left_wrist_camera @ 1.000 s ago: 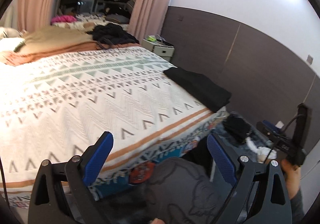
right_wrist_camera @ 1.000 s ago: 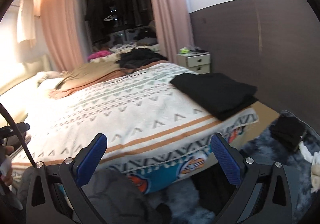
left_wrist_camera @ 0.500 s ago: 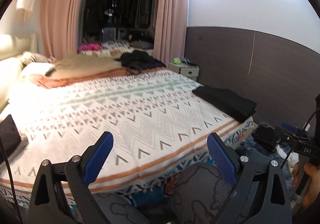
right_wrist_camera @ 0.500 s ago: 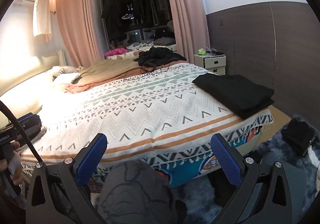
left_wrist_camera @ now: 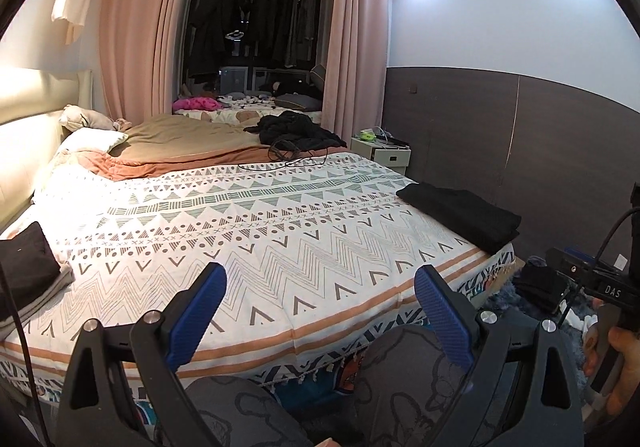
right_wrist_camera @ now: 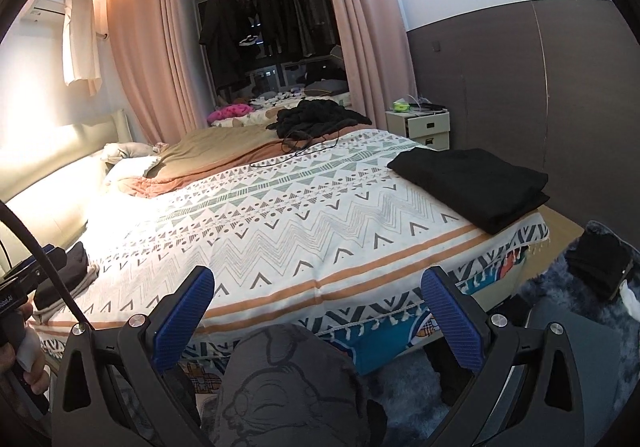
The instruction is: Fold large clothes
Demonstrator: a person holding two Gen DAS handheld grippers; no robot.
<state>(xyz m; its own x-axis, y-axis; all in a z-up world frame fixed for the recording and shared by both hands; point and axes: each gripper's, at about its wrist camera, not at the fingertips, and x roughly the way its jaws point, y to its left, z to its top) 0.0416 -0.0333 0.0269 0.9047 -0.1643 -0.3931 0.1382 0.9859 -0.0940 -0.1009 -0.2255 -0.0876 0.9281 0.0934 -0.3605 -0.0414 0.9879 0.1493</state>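
Note:
A folded black garment (left_wrist_camera: 460,213) (right_wrist_camera: 472,181) lies on the right edge of the bed. Its patterned white cover (left_wrist_camera: 280,231) (right_wrist_camera: 280,223) spreads wide in front of both cameras. Another dark folded piece (left_wrist_camera: 24,267) (right_wrist_camera: 68,271) rests at the bed's left edge. A crumpled black heap (left_wrist_camera: 296,131) (right_wrist_camera: 316,115) sits at the far end. My left gripper (left_wrist_camera: 320,311) is open above the bed's near edge, holding nothing. My right gripper (right_wrist_camera: 320,307) is open too, with nothing between its blue pads. Both hover over the person's grey-clad knees (right_wrist_camera: 288,379).
A black cable (left_wrist_camera: 280,159) trails across the far cover. A white nightstand (right_wrist_camera: 428,125) stands by the dark wall panel. Dark clothes (right_wrist_camera: 596,263) lie on a blue rug to the right. Coats hang in the alcove behind pink curtains (left_wrist_camera: 140,39).
Both cameras have tilted upward and back, so more of the room and ceiling shows. The bed's left side with the dark folded piece has come into view. Both grippers stay open.

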